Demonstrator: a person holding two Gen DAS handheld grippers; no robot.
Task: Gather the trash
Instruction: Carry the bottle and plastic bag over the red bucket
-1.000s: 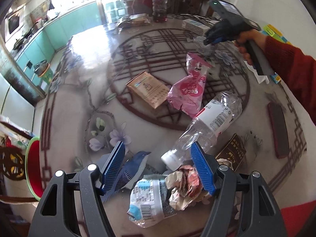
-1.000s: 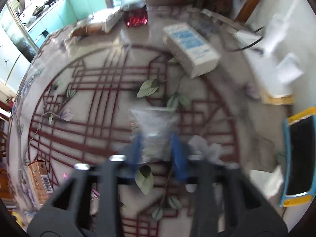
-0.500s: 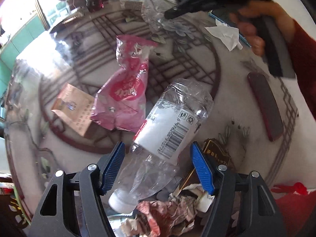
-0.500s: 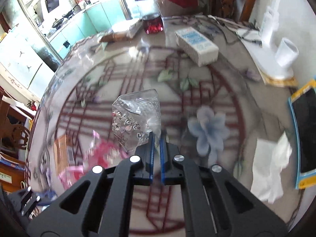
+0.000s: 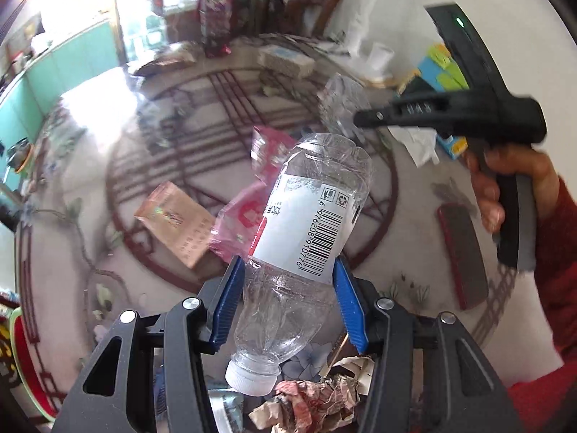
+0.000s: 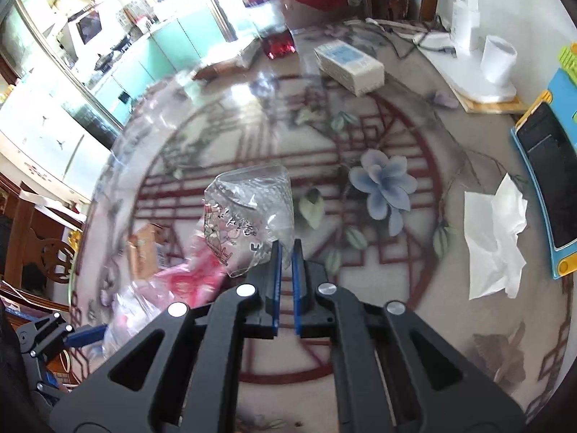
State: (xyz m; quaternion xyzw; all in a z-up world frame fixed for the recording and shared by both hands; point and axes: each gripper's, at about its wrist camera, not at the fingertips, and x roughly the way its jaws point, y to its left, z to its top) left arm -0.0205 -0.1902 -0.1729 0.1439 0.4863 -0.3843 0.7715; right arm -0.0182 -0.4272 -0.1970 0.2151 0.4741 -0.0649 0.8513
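We have the left gripper [image 5: 286, 301] around a crushed clear plastic bottle [image 5: 303, 252]. Its blue pads [image 5: 228, 306] are closing in, and both sit against the sides of the bottle just below the white label with the barcode. The bottle hangs between them with its white cap [image 5: 252, 377] toward us and its base pointing away, lifted above the round table [image 5: 90, 166].

Just under the near end of the bottle lies a heap of crumpled paper [image 5: 317, 406]. Farther off on the table, to the left of the bottle, we see a brown carton [image 5: 176, 222] and beside it a pink wrapper [image 5: 249, 216], partly hidden behind the bottle. A dark red case [image 5: 461, 252] lies on the right side of the table, and a white tissue [image 5: 420, 142] lies beyond it.

Our right gripper [image 6: 285, 252] is pinched almost fully together on the edge of a clear plastic bag [image 6: 249, 213] with printed drawings on it. The bag stands up from the fingertips, held in the air over the red lattice pattern of the table. In the left wrist view this gripper shows on the far right, with a hand [image 5: 512, 176] in a red sleeve wrapped round its handle. From the right wrist view the white tissue [image 6: 494, 241] lies to the right, a blue flower pattern near the middle, and a white and blue box [image 6: 348, 66] at the far side.
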